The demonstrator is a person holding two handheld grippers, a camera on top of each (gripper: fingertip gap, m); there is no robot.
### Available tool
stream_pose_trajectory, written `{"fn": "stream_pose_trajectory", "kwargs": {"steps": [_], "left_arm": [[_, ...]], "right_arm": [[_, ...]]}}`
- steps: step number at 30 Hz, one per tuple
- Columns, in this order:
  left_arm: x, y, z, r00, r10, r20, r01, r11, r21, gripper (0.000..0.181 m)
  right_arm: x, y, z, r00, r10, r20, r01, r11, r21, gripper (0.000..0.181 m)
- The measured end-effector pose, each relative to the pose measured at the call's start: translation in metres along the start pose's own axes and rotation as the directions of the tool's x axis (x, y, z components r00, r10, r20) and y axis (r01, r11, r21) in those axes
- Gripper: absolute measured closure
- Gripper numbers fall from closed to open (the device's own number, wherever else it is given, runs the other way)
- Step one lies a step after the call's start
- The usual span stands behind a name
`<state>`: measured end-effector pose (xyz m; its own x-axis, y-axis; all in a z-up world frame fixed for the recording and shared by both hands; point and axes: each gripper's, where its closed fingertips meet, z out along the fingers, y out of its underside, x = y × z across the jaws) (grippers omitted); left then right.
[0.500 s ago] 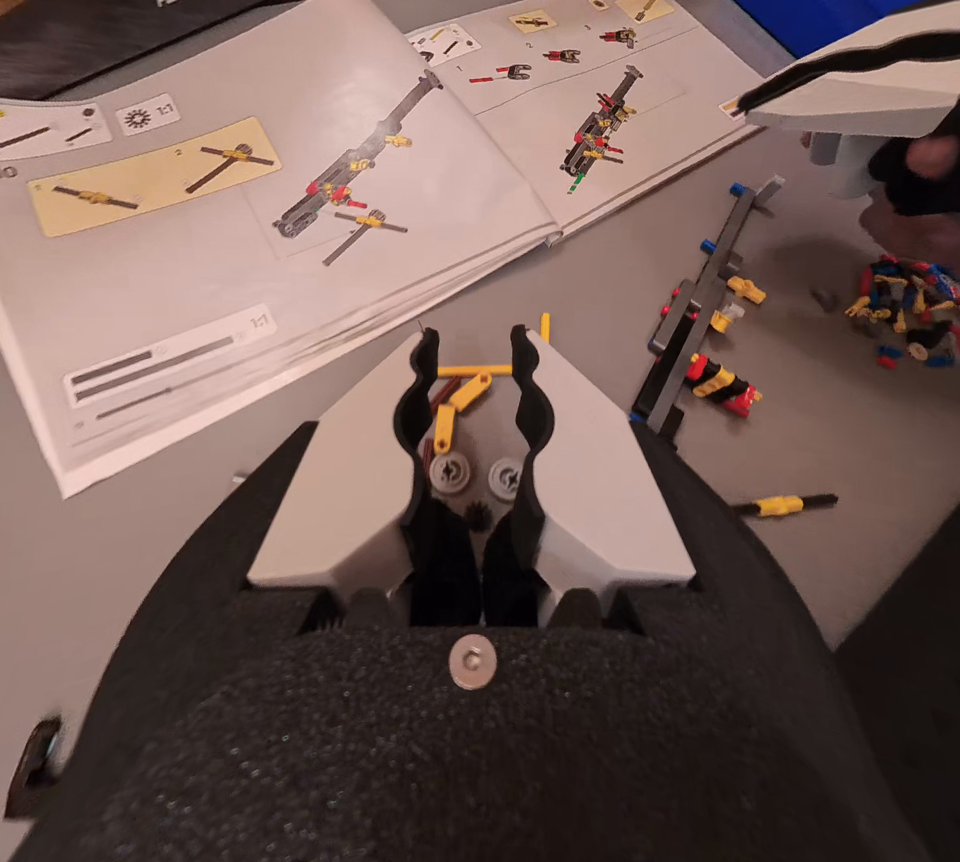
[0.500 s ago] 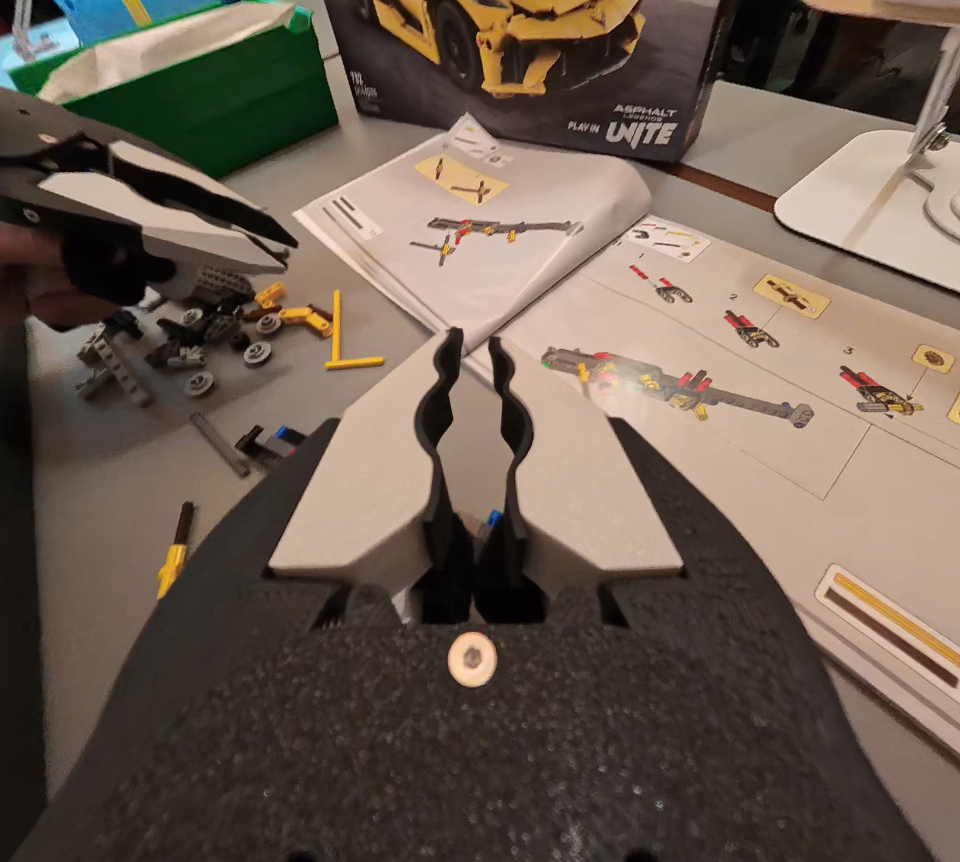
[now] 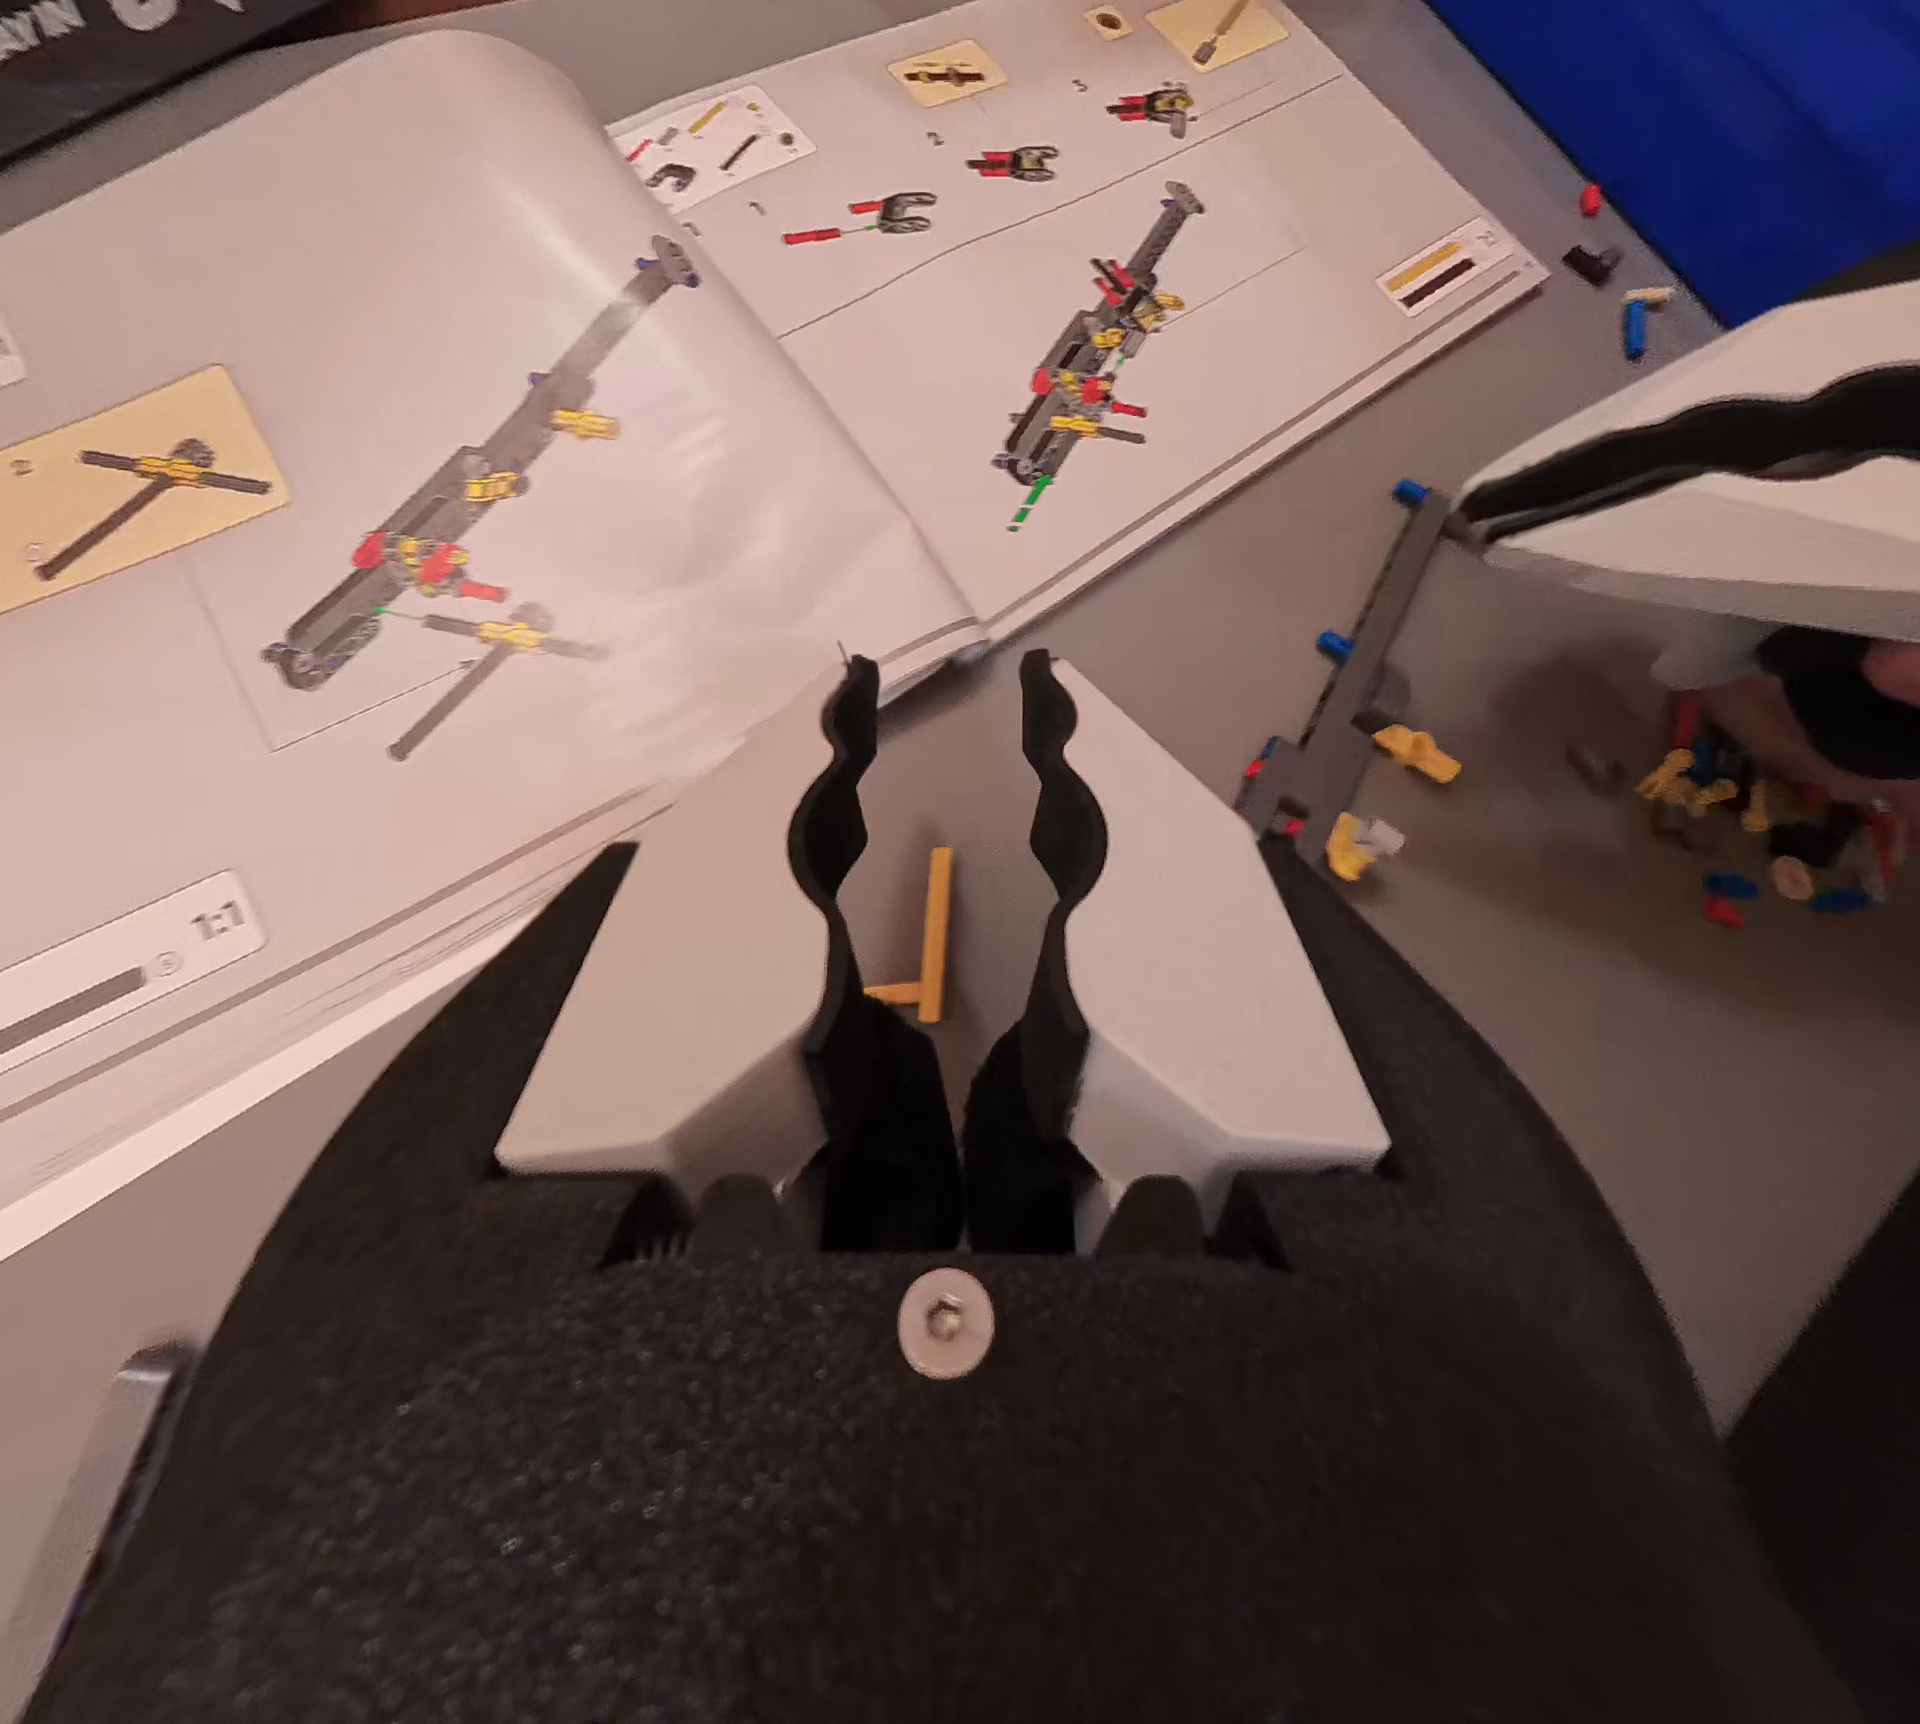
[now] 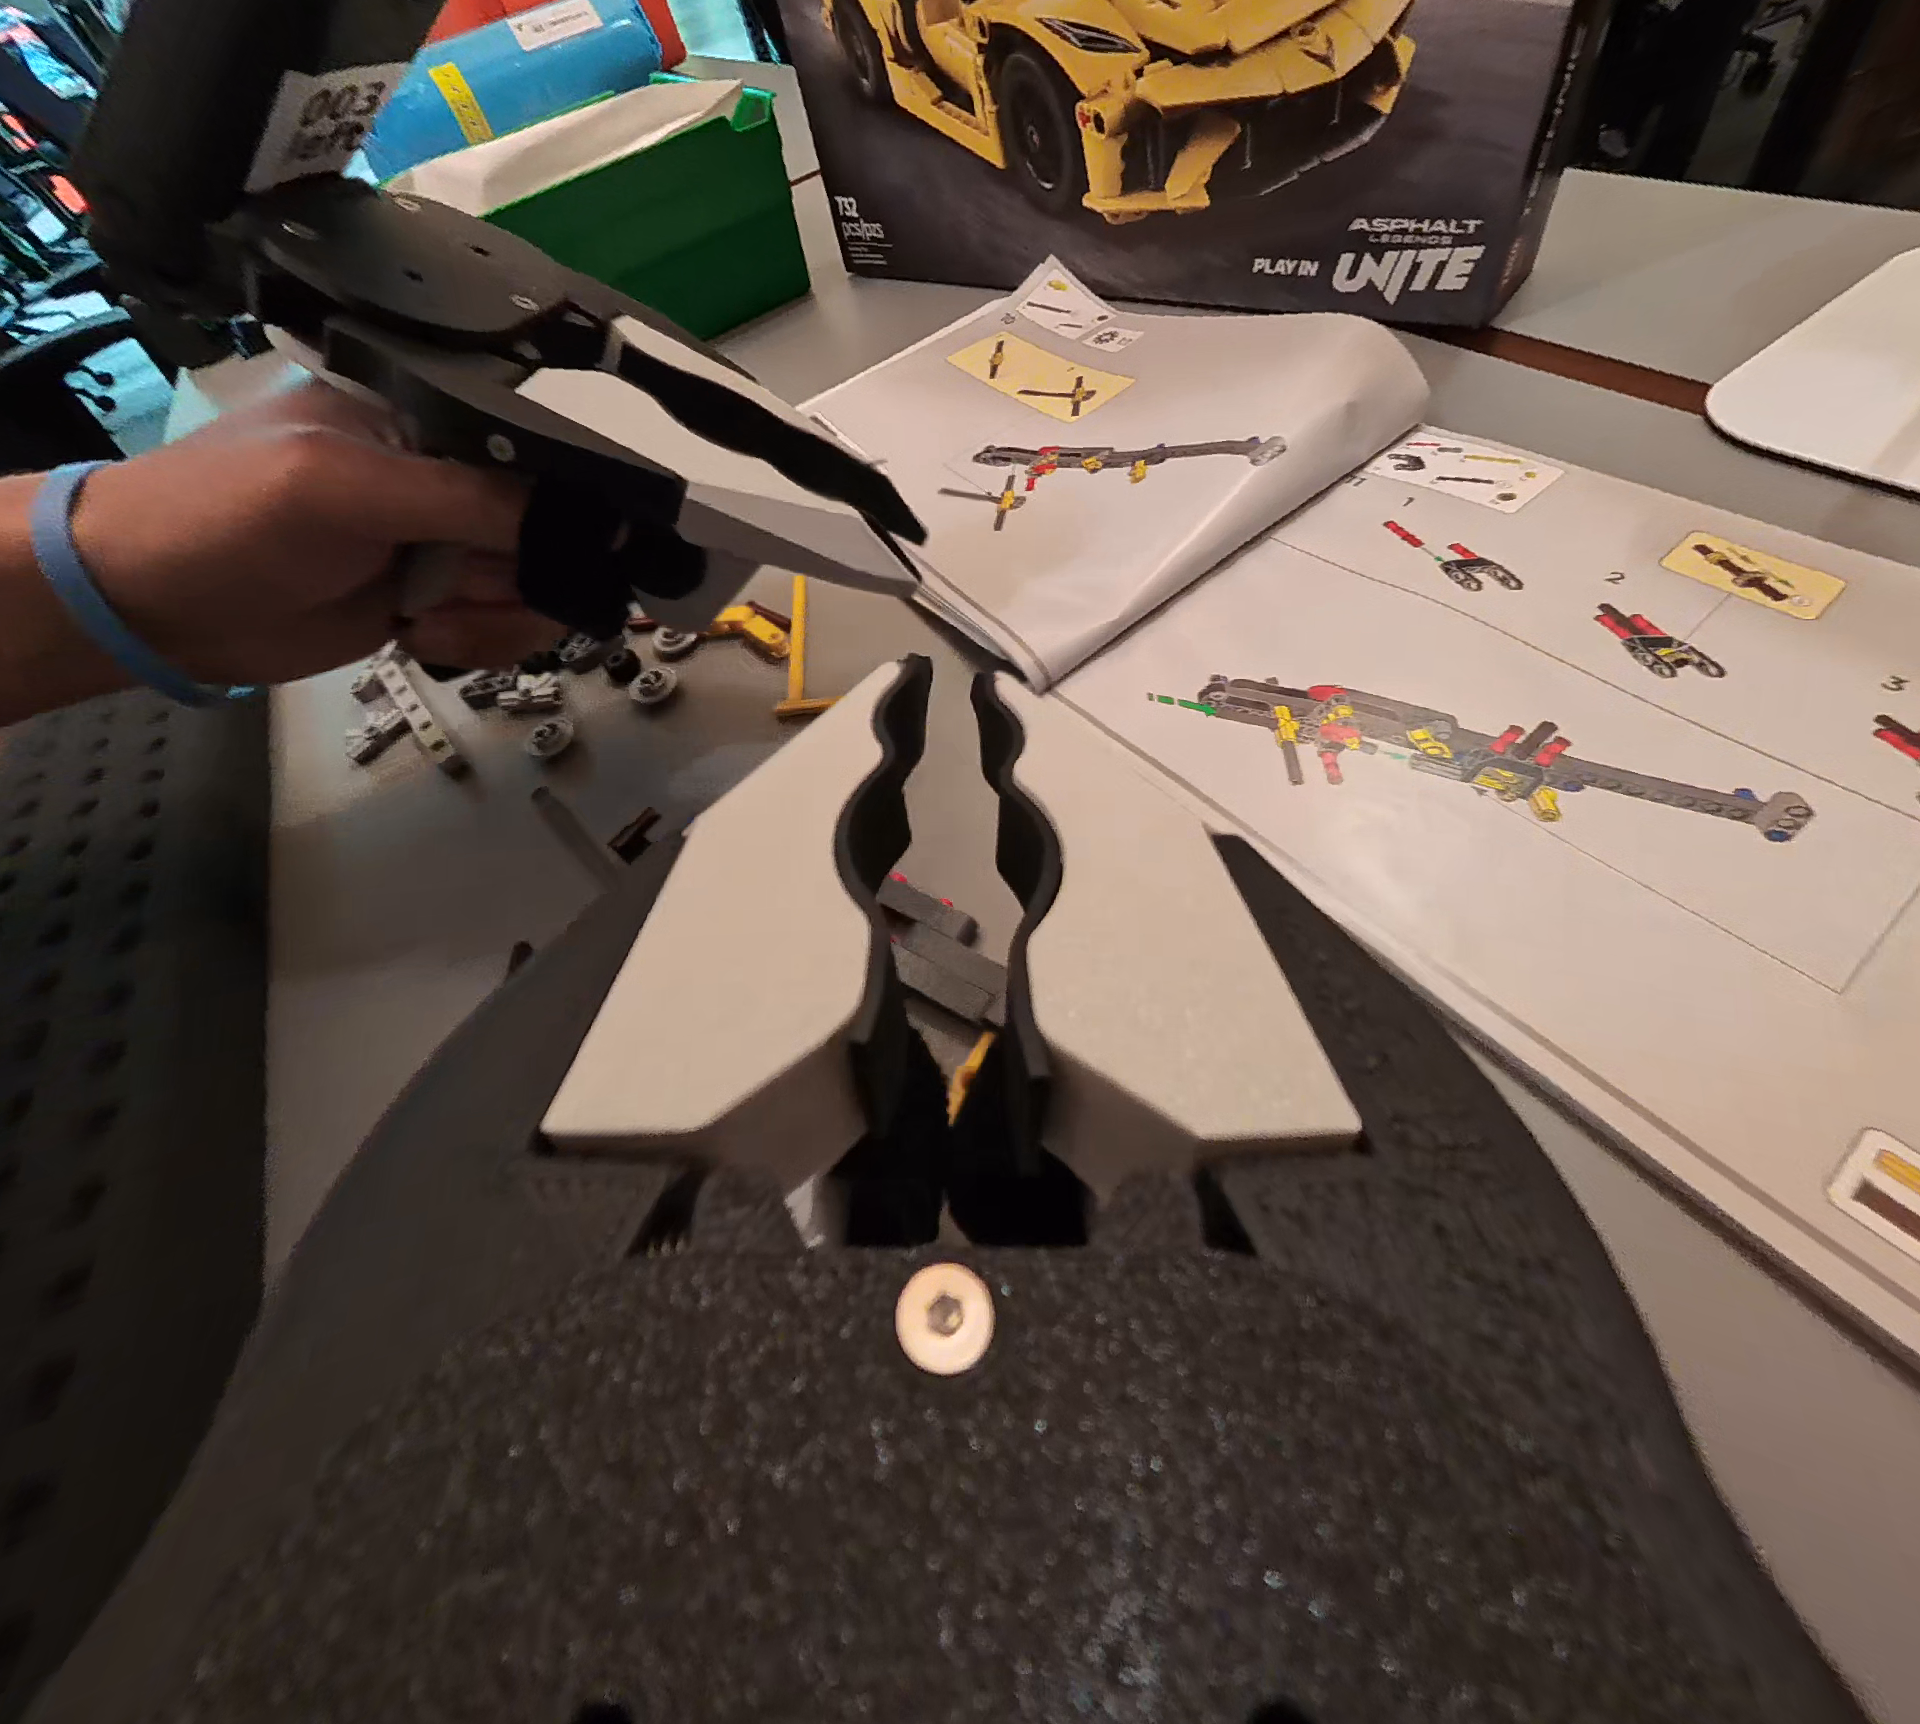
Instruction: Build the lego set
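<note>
Presently the left gripper [image 3: 951, 672] hangs parted and empty above the yellow axles [image 3: 925, 936]; the right gripper [image 4: 951, 677], narrowly parted, holds nothing over the grey beam assembly [image 4: 935, 942]. Closing off-centre could flick an axle under the instruction booklet [image 3: 520, 386].

A long dark grey beam assembly [image 3: 1361, 687] lies flat on my grey table, studded with blue pins, with yellow connectors at its near end. Right of it sits a heap of small loose pieces [image 3: 1756, 822] in yellow, blue and red. A yellow T-shaped axle pair [image 3: 930, 936] lies near the open instruction booklet [image 3: 582, 386]. Grey round gears and short beams [image 4: 520, 698] lie scattered further left. The set's box [image 4: 1174, 43] stands upright behind the booklet.
</note>
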<state>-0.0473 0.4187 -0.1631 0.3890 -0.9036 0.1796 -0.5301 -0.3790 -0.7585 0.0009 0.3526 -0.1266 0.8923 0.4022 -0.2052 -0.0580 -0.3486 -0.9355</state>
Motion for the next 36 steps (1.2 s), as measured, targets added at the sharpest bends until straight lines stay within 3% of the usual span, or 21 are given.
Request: {"fn": "stream_pose_trajectory", "kwargs": {"steps": [6, 13, 19, 24, 27, 31, 36], "left_arm": [[0.017, 0.000, -0.007, 0.997, 0.080, 0.008, -0.080, 0.997, -0.007, 0.155], [0.016, 0.010, -0.048, 0.997, 0.076, 0.029, -0.077, 0.996, 0.036, 0.155], [0.021, 0.054, -0.088, 0.989, 0.148, 0.029, -0.147, 0.989, -0.020, 0.155], [0.012, 0.081, -0.132, 0.979, 0.166, 0.115, -0.172, 0.984, 0.045, 0.155], [0.009, 0.103, -0.149, 0.992, 0.100, 0.081, -0.104, 0.993, 0.048, 0.155], [0.005, 0.124, -0.164, 0.997, 0.057, 0.053, -0.062, 0.995, 0.080, 0.155], [-0.001, 0.136, -0.171, 1.000, 0.002, 0.019, -0.005, 0.990, 0.140, 0.155]], "right_arm": [[-0.003, -0.004, -0.002, 1.000, -0.026, -0.007, 0.026, 1.000, 0.004, 0.173], [-0.001, -0.009, -0.005, 0.995, -0.081, -0.054, 0.081, 0.997, 0.002, 0.173], [-0.001, -0.014, -0.031, 0.985, -0.102, -0.138, 0.102, 0.995, -0.010, 0.169], [-0.010, 0.022, -0.097, 0.951, -0.064, -0.302, 0.036, 0.995, -0.097, 0.166], [-0.033, 0.050, -0.123, 0.938, -0.039, -0.346, -0.015, 0.988, -0.153, 0.163], [-0.055, 0.074, -0.133, 0.917, -0.069, -0.392, -0.009, 0.981, -0.195, 0.164], [-0.065, 0.090, -0.124, 0.916, -0.079, -0.392, -0.004, 0.979, -0.206, 0.164]]}}
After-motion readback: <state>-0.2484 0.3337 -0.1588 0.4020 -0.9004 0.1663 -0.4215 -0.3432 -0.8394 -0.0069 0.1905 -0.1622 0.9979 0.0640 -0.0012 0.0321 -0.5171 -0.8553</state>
